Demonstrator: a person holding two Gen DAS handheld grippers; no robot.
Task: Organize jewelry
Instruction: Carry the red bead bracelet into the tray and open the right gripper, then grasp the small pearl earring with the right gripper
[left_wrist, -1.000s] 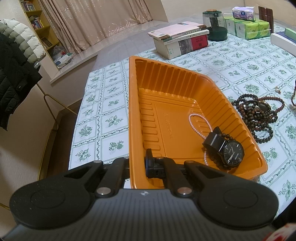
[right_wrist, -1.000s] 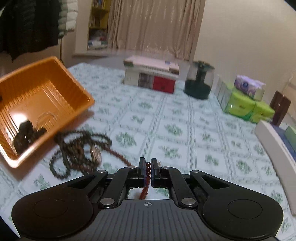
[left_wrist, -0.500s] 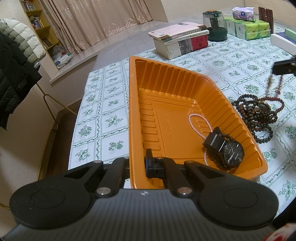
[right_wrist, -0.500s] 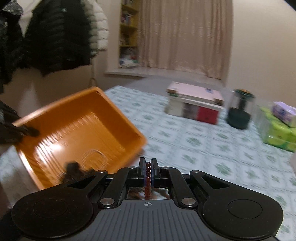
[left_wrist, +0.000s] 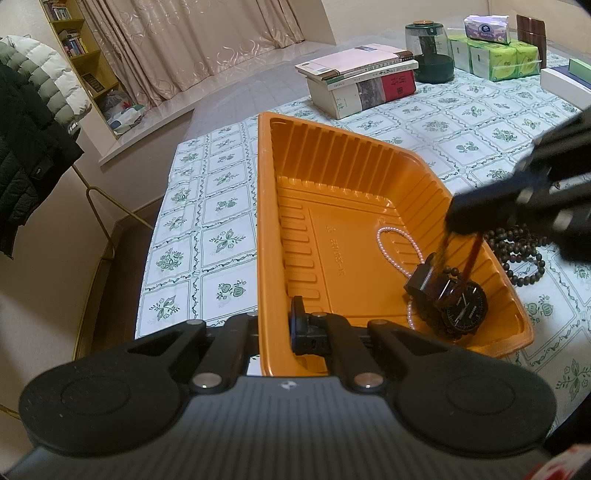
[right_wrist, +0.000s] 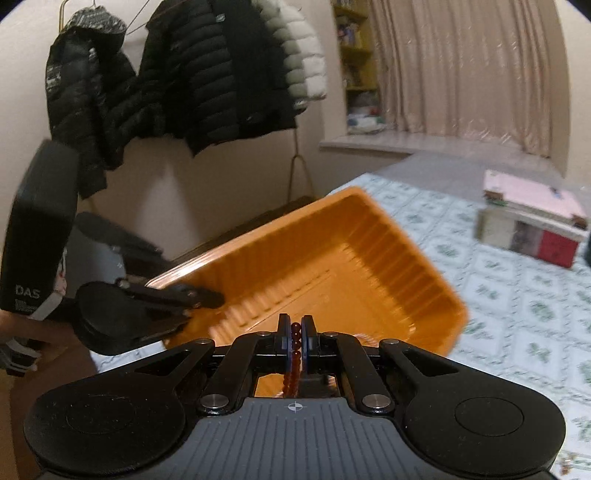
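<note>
My left gripper (left_wrist: 275, 325) is shut on the near rim of the orange tray (left_wrist: 332, 206). In the tray lie a black watch (left_wrist: 461, 306) and a pearl bracelet (left_wrist: 400, 243). My right gripper (right_wrist: 295, 334), seen blurred in the left wrist view (left_wrist: 476, 210), is shut on a dark red bead strand (right_wrist: 294, 339). The strand (left_wrist: 471, 258) hangs over the tray, above the watch. A dark wooden bead necklace (left_wrist: 524, 254) lies on the tablecloth right of the tray. The tray also shows in the right wrist view (right_wrist: 332, 258).
A stack of books (left_wrist: 362, 77), a dark green jar (left_wrist: 430, 51) and green tissue packs (left_wrist: 495, 55) stand at the back of the table. Jackets (right_wrist: 184, 74) hang on a rack left of the table. The table's left edge is close to the tray.
My right gripper has lifted the red bead strand off the tablecloth and carried it left, over the tray. My left gripper and the tray have not moved.
</note>
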